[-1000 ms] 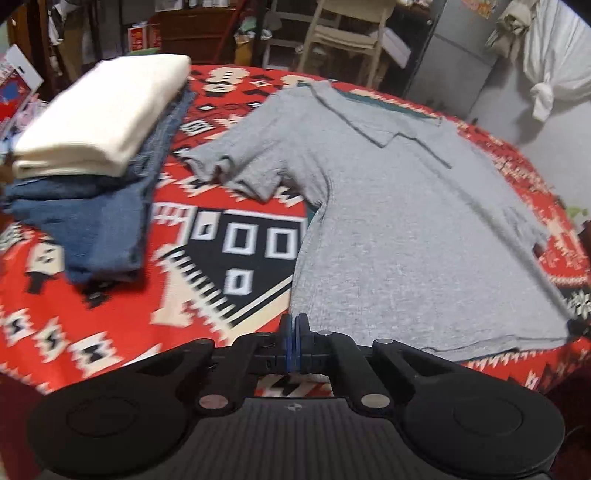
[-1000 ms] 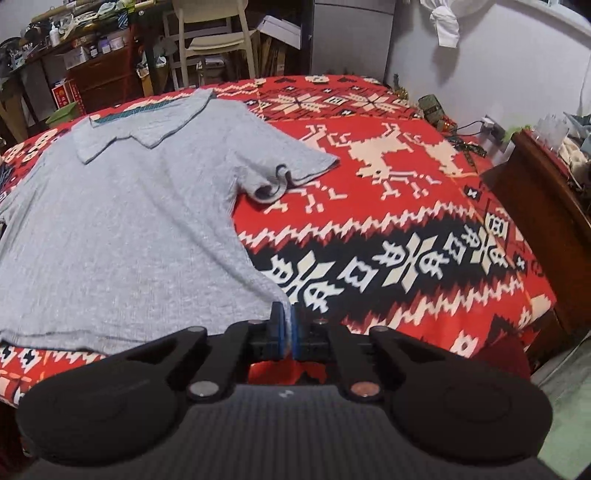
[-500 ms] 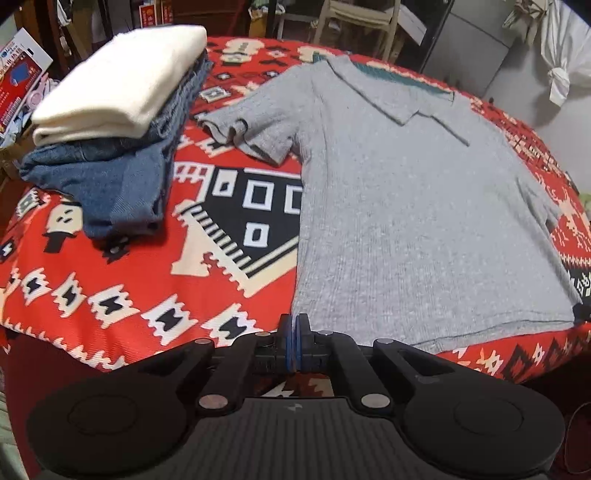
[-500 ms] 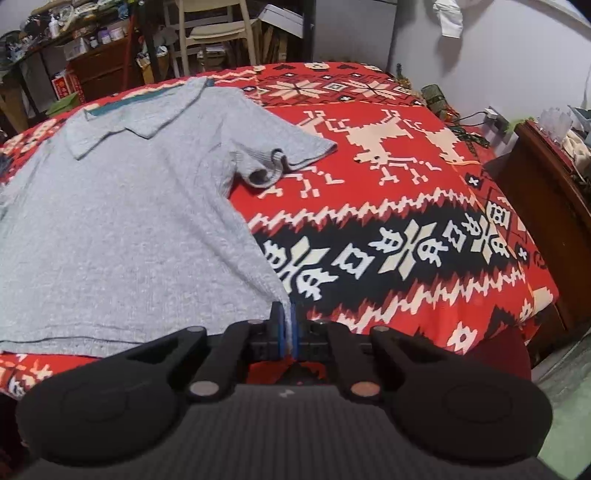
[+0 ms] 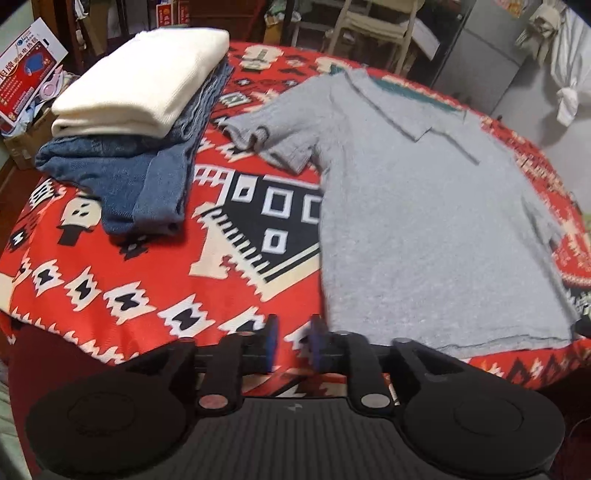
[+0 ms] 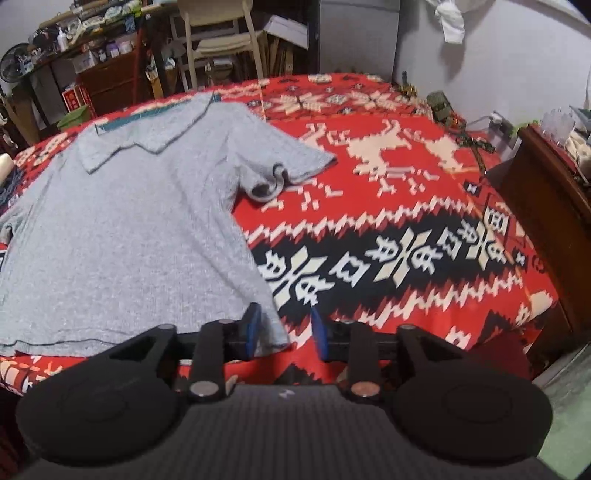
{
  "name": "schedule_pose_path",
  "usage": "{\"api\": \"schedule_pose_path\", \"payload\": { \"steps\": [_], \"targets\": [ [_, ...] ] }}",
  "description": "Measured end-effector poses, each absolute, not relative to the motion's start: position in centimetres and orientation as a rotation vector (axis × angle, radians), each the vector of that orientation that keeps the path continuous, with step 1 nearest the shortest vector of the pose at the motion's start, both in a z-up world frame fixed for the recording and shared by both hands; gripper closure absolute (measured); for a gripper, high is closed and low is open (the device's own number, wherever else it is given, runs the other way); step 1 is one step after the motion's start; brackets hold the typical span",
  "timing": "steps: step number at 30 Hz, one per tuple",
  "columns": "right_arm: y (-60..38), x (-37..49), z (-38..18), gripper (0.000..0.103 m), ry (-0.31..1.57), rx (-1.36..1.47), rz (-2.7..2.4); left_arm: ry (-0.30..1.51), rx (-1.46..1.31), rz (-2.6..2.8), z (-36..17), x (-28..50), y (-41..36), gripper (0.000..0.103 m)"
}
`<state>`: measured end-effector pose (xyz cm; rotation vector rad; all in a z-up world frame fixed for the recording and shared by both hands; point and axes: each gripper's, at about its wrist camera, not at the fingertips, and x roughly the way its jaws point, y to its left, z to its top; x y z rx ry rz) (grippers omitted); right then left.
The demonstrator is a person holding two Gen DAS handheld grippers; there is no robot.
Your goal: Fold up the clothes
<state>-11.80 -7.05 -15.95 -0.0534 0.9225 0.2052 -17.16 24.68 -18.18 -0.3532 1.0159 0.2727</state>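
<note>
Lying flat on a red patterned blanket (image 5: pixel 110 295) is a grey shirt (image 5: pixel 424 221) with a collar and short sleeves. The collar end is far from the cameras and the bottom hem is close to them. Both sleeves stick out to the sides, and each one is a bit curled at its end. The left gripper (image 5: pixel 291 343) sits low at the near edge of the blanket, just by the shirt's bottom left corner. Its two blue pads are apart, with only blanket showing between them, and they hold nothing. The right gripper (image 6: pixel 284 332) is by the shirt's bottom right corner. Its jaws are also apart, and the corner of the hem lies in the gap between them, but the pads are not pressing on it. To the left of the shirt, well apart from it, there is a pile of folded clothes (image 5: pixel 140 122). A folded white top (image 5: pixel 147 81) sits on folded blue jeans (image 5: pixel 140 181). Past the blanket, a pale chair (image 6: pixel 221 33) stands among crowded shelves. A brown wooden cabinet (image 6: pixel 546 206) stands by the blanket's right side.
</note>
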Motion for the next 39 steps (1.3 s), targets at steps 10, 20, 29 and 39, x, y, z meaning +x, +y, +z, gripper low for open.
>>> {"api": "schedule_pose_path", "payload": {
  "steps": [10,20,29,39],
  "targets": [
    [-3.7,-13.7,-15.4,0.068,0.898,-0.043,0.373,0.932,-0.265,0.09,-16.6,-15.5,19.9,0.062],
    [1.1,-15.1,-17.8,0.073,0.906,-0.145,0.426,1.005,0.016,0.001,-20.1,-13.4,13.3,0.067],
    [0.2,-14.8,-17.9,0.1,0.949,-0.093,0.451,1.004,0.068,0.001,-20.0,-14.1,13.5,0.099],
    [-0.6,-15.1,-15.4,0.058,0.868,-0.121,0.45,0.977,-0.146,-0.032,-18.1,-14.9,15.5,0.055]
  ]
}}
